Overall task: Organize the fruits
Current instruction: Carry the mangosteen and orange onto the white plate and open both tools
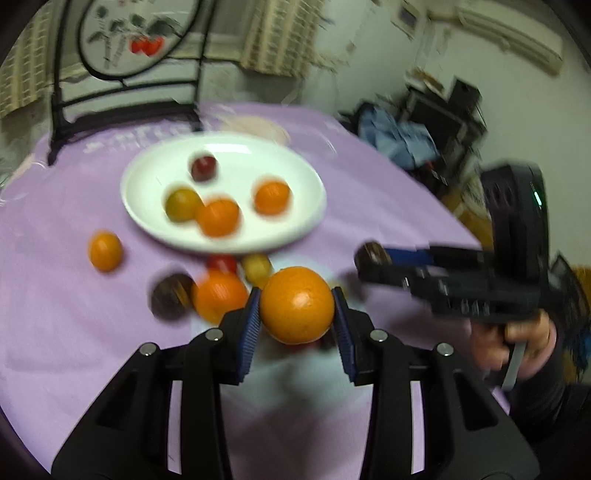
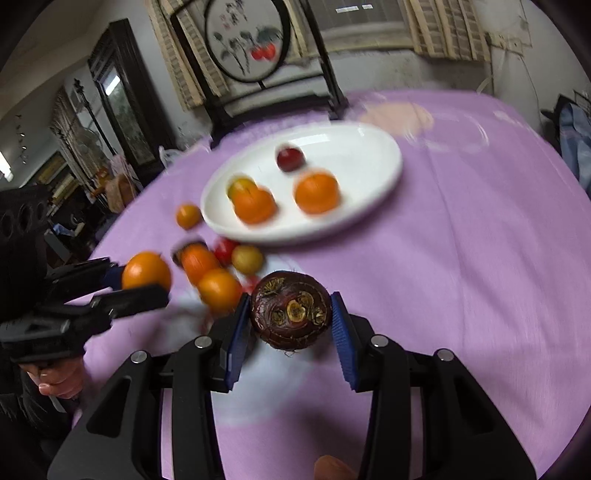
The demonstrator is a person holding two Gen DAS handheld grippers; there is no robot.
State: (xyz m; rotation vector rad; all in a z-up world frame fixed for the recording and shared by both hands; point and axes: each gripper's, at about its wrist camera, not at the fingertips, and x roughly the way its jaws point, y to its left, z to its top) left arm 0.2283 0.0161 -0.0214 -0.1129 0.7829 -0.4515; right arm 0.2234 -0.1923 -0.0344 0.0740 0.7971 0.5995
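Left wrist: loose fruits (image 1: 218, 295) beside plate (image 1: 314, 206)

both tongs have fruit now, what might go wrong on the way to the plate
1. The orange in the left tongs is round and pinched only at its sides, so it may slip out.
2. Both tongs head for one plate and may collide.
3. A dropped fruit may roll off the plate.

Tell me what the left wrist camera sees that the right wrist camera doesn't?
Only the left wrist view shows the left gripper head-on, shut on a big orange, and the air conditioner. Only the right wrist view shows the dark brown fruit close up in the right gripper, and a dark cabinet. Both show the white plate holding four fruits.
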